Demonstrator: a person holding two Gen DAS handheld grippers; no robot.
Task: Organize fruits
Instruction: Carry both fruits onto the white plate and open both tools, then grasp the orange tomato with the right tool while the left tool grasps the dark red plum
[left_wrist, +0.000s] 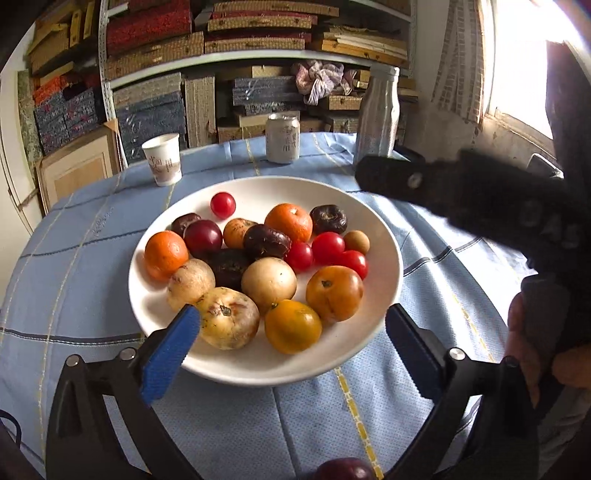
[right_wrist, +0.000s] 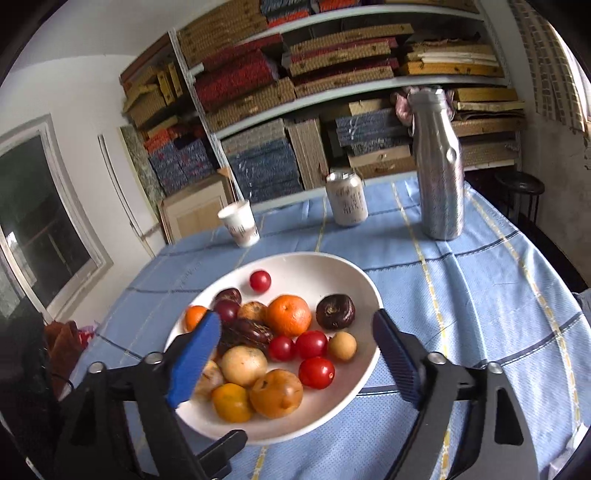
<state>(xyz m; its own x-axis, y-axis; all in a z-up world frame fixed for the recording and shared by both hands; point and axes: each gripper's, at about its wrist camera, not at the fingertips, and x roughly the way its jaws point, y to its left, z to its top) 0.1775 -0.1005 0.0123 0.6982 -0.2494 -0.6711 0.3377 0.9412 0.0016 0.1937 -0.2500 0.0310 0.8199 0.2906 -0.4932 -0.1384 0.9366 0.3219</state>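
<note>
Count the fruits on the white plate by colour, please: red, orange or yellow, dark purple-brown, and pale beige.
Red fruits: 4
Orange or yellow fruits: 5
Dark purple-brown fruits: 5
Pale beige fruits: 4
Total: 18

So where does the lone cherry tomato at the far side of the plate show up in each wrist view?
Left wrist: lone cherry tomato lies upper left of centre, apart from the pile, near the white plate's far rim.
Right wrist: it lies just left of centre, above the pile.
Shared landmark: the drink can beyond the plate.
</note>
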